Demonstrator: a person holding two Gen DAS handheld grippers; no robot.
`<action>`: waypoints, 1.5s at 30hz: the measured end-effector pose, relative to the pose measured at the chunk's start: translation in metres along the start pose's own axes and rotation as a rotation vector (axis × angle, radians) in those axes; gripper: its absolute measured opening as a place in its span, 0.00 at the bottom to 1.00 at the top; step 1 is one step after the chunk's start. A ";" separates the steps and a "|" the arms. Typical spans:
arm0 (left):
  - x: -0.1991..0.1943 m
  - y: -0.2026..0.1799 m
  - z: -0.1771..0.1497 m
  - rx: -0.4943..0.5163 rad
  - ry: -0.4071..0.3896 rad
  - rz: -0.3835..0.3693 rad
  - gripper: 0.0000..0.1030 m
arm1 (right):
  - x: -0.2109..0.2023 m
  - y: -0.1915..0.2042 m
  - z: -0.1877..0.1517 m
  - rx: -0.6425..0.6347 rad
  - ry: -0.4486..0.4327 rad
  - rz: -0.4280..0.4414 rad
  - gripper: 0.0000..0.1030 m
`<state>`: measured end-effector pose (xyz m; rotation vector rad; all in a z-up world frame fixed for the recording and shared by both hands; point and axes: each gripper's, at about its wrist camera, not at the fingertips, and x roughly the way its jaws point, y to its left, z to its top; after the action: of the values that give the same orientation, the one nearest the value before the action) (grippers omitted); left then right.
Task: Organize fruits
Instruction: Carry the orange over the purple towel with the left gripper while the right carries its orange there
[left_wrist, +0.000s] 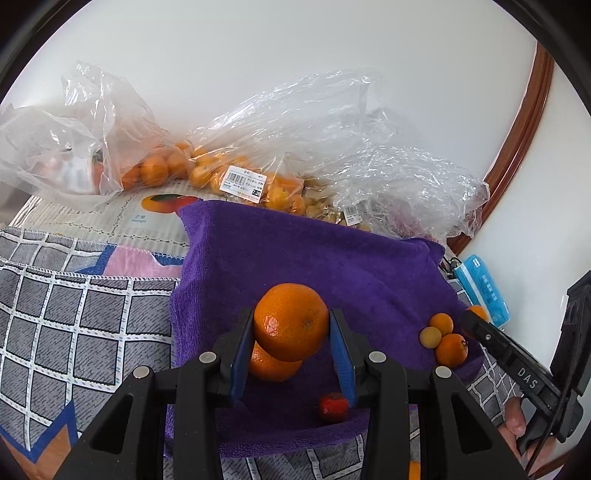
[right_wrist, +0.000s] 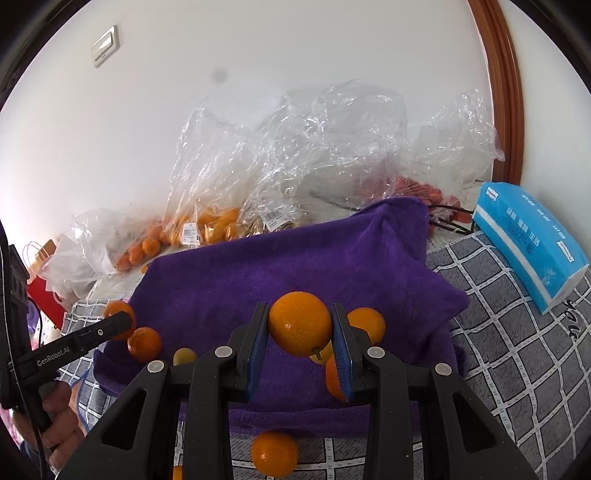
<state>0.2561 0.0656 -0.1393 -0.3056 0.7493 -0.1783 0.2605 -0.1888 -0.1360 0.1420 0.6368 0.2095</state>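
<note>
My left gripper (left_wrist: 291, 325) is shut on a large orange (left_wrist: 291, 320), held above the purple towel (left_wrist: 314, 258). A second orange (left_wrist: 271, 363) and a small red fruit (left_wrist: 333, 407) lie on the towel under it. My right gripper (right_wrist: 300, 325) is shut on another orange (right_wrist: 299, 323) over the same towel (right_wrist: 277, 266). Small oranges (right_wrist: 365, 323) and a yellowish fruit (right_wrist: 320, 354) lie behind its blue pads. In the left wrist view, the right gripper (left_wrist: 476, 317) reaches in beside a cluster of small fruits (left_wrist: 443, 338).
Clear plastic bags of oranges (left_wrist: 207, 170) and other fruit (right_wrist: 317, 166) line the wall behind the towel. A blue tissue pack (right_wrist: 528, 236) lies at the right on the checked cloth (right_wrist: 517, 332). A loose orange (right_wrist: 274, 453) sits on the cloth in front of the towel.
</note>
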 end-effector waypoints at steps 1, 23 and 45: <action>0.001 0.000 -0.001 0.002 0.002 -0.002 0.36 | 0.002 0.002 -0.001 -0.007 0.007 0.003 0.32; 0.003 0.001 -0.005 -0.010 0.008 -0.078 0.36 | 0.029 0.012 -0.018 -0.048 0.095 0.010 0.32; -0.004 0.024 0.005 -0.119 -0.018 -0.157 0.36 | 0.023 0.006 -0.015 -0.030 0.076 0.004 0.36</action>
<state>0.2582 0.0901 -0.1413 -0.4792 0.7192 -0.2795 0.2686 -0.1763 -0.1601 0.1069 0.7085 0.2294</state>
